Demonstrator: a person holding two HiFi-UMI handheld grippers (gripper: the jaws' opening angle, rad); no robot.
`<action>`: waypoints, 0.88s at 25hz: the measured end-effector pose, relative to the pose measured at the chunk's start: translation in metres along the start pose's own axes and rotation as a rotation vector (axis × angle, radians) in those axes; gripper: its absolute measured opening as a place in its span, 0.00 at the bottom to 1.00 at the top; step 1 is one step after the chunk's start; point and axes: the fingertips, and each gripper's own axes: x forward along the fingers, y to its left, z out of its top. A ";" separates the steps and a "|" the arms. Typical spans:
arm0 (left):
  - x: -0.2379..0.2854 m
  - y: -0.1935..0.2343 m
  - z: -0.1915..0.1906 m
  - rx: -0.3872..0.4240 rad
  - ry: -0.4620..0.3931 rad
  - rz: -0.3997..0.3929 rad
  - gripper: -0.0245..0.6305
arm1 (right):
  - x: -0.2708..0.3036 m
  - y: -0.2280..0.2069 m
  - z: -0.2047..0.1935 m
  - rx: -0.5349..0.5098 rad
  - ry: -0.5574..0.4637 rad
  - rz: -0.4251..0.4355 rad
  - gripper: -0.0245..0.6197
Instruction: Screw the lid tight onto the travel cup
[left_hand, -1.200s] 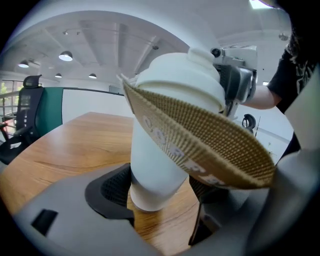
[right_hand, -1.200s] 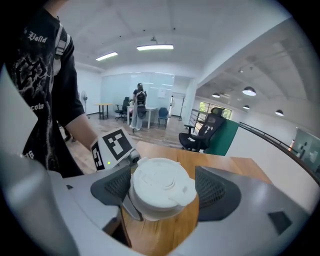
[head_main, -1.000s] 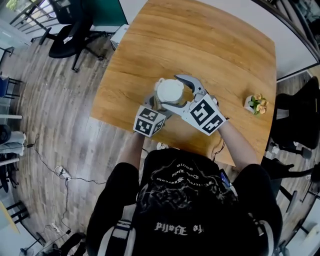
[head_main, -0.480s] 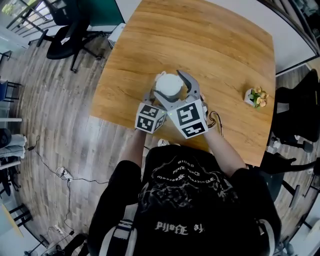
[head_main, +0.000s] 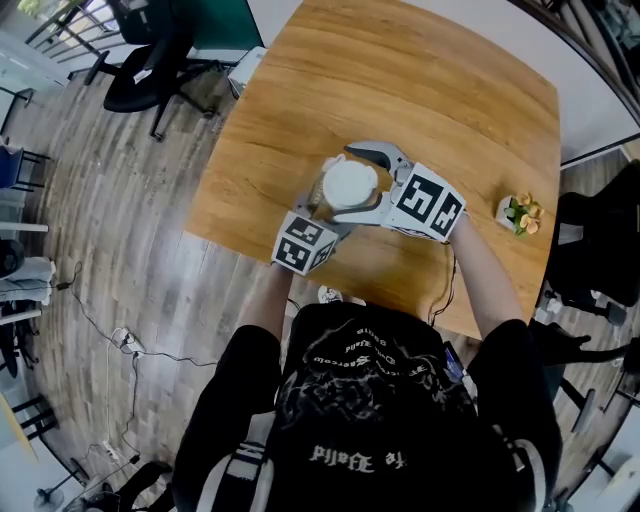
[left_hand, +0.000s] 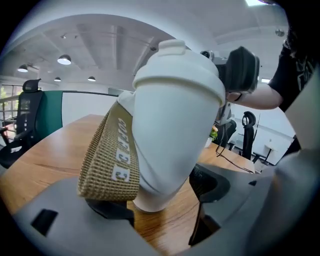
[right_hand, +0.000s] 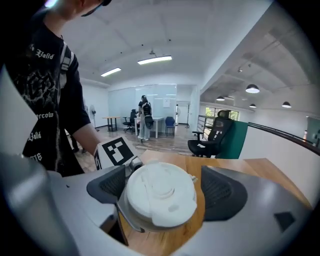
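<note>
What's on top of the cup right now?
A white lid sits on the cup, covering its mouth. The fingers of the right gripper flank the lid and are opening, with a gap on one side. The cup's inside and the threads are hidden under the lid.

Head view steeply down; gripper views close, sharing cup.

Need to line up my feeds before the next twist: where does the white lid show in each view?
Head view: the lid sits near the centre, slightly above the middle, seen from above.
Left gripper view: upper centre, capping the travel cup.
Right gripper view: low centre, seen from above.
Shared landmark: the wooden table under the cup appears in all three.
</note>
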 end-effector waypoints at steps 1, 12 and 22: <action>0.000 0.000 0.000 0.001 0.004 -0.006 0.63 | 0.004 0.001 0.000 -0.007 0.017 0.043 0.77; -0.001 0.008 0.002 -0.005 -0.042 0.029 0.63 | 0.007 -0.009 0.008 0.147 -0.070 -0.235 0.70; 0.000 0.008 0.002 -0.019 -0.089 0.121 0.63 | -0.002 -0.020 0.008 0.274 -0.172 -0.641 0.70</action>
